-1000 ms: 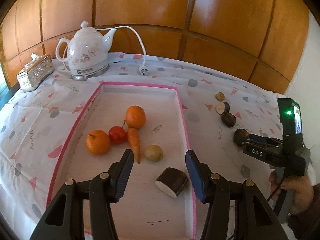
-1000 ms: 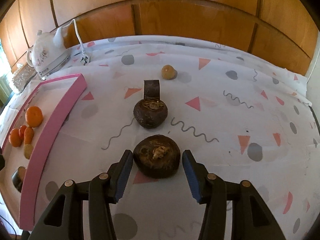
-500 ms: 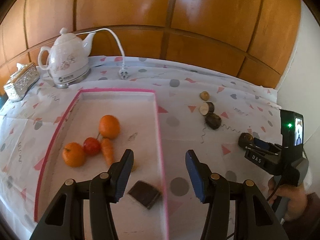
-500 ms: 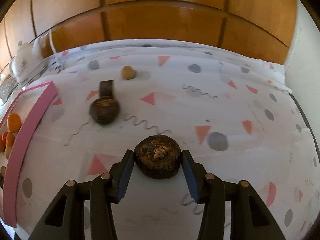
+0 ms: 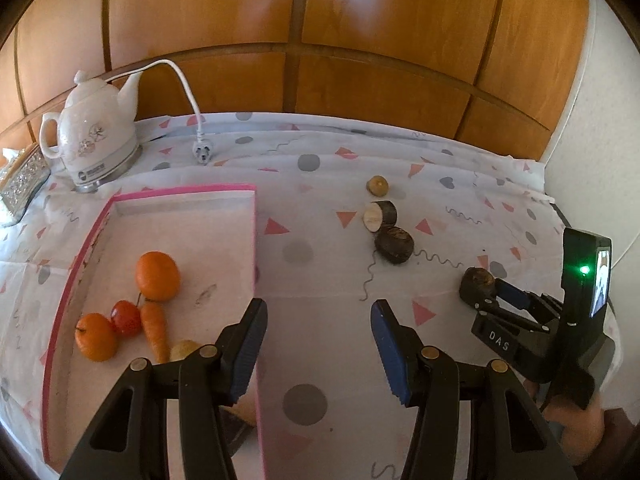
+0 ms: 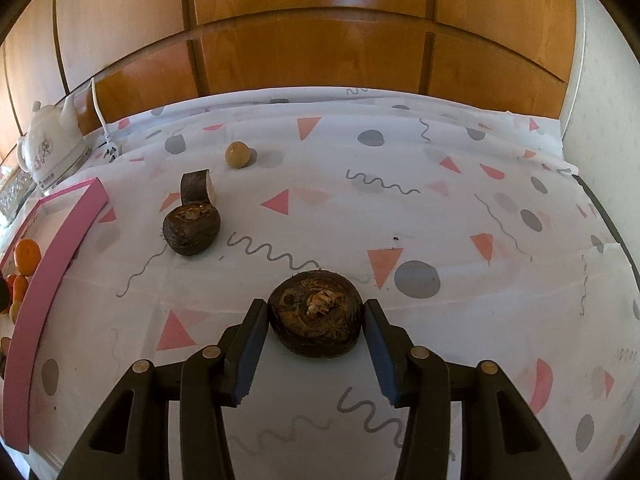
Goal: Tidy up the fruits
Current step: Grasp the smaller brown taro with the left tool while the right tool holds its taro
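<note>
Left gripper (image 5: pixel 319 354) frame: black plastic, two angled arms w/ slotted cut-outs – brass-coloured rivets at the pivots.
Left pads (image 5: pixel 387 350): blue, ribbed on the inner faces.
Right gripper (image 6: pixel 316 354) frame: same black build, same brass rivets, same blue ribbed pads (image 6: pixel 249 354).
Right gripper, seen from the left wrist cam (image 5: pixel 486 294): white "DAS" lettering on the black body, small pale screws nr the front.
Rear unit (image 5: pixel 585 276): upright black block – green LED lit, small screen on its edge.
Hand (image 5: pixel 576 426): blurred, nothing worn could be made out.

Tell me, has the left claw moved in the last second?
Yes. The left claw slid rightward: it was over the pink tray, and now straddles its right rim.
</note>
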`<state>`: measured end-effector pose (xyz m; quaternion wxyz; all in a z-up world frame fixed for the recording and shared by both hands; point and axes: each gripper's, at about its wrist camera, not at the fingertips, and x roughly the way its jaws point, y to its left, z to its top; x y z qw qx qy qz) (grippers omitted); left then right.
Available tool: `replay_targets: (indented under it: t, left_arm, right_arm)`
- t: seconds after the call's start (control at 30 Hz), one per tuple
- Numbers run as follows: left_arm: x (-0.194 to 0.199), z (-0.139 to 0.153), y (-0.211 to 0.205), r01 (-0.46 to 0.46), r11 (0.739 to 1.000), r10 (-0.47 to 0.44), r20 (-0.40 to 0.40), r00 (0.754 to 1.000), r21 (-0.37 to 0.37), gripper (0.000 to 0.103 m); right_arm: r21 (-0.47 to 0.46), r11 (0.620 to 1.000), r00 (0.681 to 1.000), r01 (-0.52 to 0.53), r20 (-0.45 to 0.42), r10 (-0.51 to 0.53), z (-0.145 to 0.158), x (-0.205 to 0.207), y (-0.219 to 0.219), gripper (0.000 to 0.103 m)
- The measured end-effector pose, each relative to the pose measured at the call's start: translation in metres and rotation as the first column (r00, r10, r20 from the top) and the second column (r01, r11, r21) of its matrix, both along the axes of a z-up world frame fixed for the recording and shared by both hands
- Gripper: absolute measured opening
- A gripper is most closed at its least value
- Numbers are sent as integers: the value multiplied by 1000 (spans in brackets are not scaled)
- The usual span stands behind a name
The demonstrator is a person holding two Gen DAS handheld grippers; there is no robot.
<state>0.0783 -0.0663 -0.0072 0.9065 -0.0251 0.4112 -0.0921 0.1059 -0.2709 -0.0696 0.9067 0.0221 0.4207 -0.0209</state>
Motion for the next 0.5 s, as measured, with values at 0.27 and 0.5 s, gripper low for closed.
replay_targets:
  t: [0.27, 0.5]
  left_arm:
    - [20, -4, -17, 14, 1000, -14, -24, 1000, -17, 55]
    - [49, -9, -32, 13, 999, -16, -47, 999, -49, 54]
  right_arm:
    - [11, 1000, 1000, 0, 1, 0, -2, 0, -1, 49]
    - [12, 1000, 1000, 1, 2, -1, -2, 0, -1, 49]
